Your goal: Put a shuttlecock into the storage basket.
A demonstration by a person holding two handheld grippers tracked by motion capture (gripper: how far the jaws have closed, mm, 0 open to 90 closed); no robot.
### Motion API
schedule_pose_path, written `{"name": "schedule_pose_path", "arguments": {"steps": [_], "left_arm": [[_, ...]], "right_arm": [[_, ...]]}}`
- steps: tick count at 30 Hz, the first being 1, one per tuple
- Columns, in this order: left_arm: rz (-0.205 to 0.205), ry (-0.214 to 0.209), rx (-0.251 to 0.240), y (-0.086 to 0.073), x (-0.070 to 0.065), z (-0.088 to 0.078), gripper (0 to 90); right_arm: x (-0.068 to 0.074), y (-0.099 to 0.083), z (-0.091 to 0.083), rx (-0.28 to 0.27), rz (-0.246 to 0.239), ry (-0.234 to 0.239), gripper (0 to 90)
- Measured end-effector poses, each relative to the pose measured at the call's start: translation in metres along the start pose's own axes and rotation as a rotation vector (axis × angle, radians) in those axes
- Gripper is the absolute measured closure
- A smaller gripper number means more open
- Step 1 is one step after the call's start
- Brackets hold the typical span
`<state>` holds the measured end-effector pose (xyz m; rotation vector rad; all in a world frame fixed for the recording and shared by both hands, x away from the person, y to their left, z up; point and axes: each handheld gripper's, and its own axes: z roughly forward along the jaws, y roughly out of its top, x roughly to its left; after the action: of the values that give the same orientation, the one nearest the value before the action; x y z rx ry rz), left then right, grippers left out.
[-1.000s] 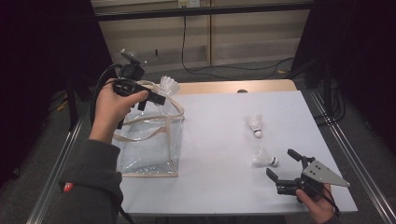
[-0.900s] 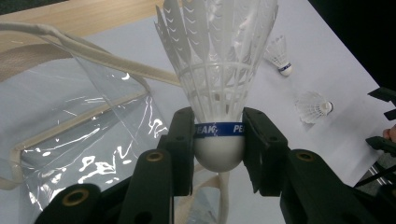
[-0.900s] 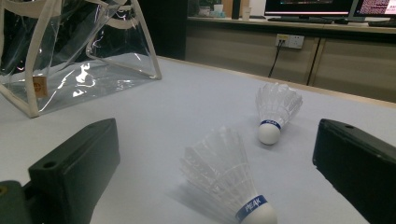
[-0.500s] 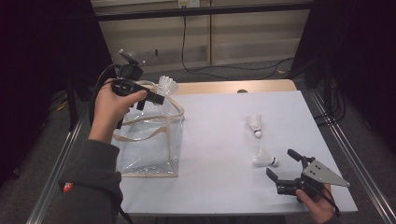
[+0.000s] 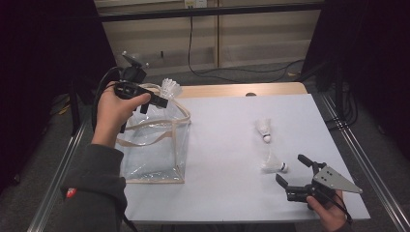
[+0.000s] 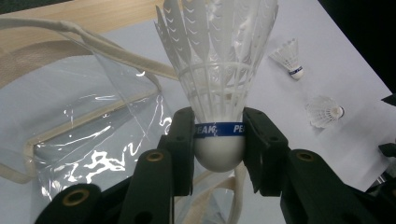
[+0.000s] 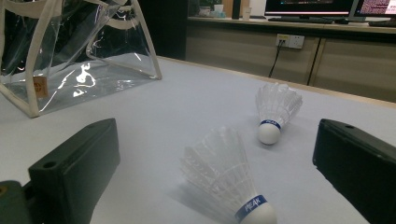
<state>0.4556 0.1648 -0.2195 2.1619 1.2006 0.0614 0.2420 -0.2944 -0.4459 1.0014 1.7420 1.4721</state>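
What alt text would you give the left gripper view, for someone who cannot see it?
Two black jaws of the left gripper clamp the white cork of a feathered shuttlecock above a clear plastic bag with cream straps. Beyond, two more shuttlecocks lie on the white table.

A white feathered shuttlecock (image 6: 218, 88) with a blue band stands cork-down, feathers up, pinched at its cork above the clear bag (image 5: 154, 145). The bag, cream-trimmed with cream straps, stands open-topped on the worktop's (image 5: 227, 140) left side.
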Motion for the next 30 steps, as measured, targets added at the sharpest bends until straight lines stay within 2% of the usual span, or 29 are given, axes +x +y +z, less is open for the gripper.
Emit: {"name": "schedule_pose_path", "arguments": {"steps": [30], "left_arm": [[-0.031, 0.034, 0.002, 0.000, 0.011, 0.003, 65.8]], "right_arm": [[0.000, 0.000, 0.000, -0.007, 0.001, 0.002, 0.6]]}}
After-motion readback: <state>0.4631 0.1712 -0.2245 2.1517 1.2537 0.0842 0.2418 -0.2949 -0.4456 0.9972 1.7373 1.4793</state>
